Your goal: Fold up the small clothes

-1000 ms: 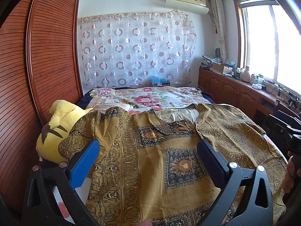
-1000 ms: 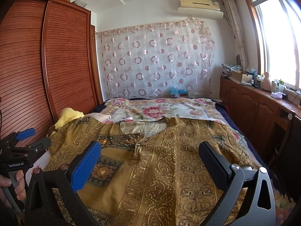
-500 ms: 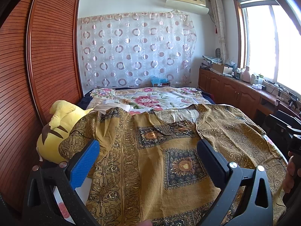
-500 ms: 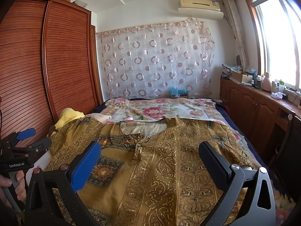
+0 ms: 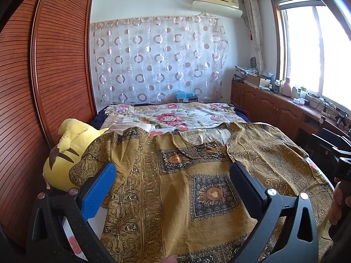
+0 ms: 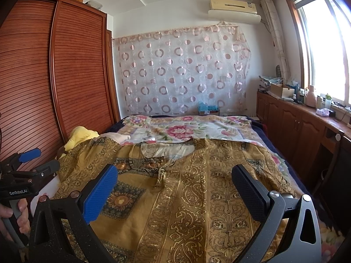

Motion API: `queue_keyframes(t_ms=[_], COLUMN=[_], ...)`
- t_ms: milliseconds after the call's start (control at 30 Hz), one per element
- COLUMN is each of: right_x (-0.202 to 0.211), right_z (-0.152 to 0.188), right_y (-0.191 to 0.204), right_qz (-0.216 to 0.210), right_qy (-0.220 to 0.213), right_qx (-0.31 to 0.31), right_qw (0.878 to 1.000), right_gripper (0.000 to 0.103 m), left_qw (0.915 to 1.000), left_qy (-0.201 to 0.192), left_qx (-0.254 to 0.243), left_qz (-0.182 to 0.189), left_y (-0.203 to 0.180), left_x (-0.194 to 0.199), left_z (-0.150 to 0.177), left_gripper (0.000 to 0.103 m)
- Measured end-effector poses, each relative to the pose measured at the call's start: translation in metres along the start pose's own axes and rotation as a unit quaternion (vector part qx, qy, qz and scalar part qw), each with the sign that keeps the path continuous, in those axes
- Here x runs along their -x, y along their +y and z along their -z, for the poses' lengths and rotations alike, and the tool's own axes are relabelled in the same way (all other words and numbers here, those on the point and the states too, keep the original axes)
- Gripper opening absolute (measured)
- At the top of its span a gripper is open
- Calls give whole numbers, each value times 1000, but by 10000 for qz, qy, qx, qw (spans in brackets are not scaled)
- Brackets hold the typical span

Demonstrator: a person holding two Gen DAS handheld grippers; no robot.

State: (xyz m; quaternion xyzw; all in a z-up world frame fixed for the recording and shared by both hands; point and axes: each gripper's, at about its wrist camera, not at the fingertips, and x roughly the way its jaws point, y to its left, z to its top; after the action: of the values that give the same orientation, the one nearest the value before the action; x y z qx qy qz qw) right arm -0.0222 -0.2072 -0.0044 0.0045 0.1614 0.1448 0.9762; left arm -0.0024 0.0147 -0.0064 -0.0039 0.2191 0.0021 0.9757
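Note:
A mustard-gold patterned shirt [image 5: 186,179] [image 6: 197,188] lies spread flat on the bed, collar toward the far end, sleeves out to both sides. My left gripper [image 5: 171,175] hovers open above the shirt's left half, nothing between its blue and black pads. My right gripper [image 6: 173,177] is open too, above the shirt's right half, holding nothing. In the right wrist view the left gripper [image 6: 28,164] shows at the left edge, held by a hand [image 6: 13,217]. A hand [image 5: 340,201] on the other tool shows at the left wrist view's right edge.
A yellow plush toy [image 5: 65,153] lies under the shirt's left sleeve beside the wooden wardrobe [image 5: 43,87]. A floral bedspread [image 5: 175,116] covers the far bed. Low wooden cabinets [image 6: 296,129] with clutter run along the right under the window.

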Motion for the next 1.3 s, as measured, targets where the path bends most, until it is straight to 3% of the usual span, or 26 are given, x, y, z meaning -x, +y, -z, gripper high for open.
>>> queue_keyframes(t_ms=[633,1300], right_x=[-12,-69], right_z=[8,-10], right_y=[-2,13], right_qz=[-113,-876], right_qy=[209,717], right_qx=[-22,638], right_qw=[9997,9915], right_gripper=[103,103], left_qw=[9998,9945], left_qy=[180,874], left_qx=[26,145], left_qz=[-98,-562], left_y=[3,82], left_x=[-9,-73], left_z=[5,16], left_gripper=[103,103])
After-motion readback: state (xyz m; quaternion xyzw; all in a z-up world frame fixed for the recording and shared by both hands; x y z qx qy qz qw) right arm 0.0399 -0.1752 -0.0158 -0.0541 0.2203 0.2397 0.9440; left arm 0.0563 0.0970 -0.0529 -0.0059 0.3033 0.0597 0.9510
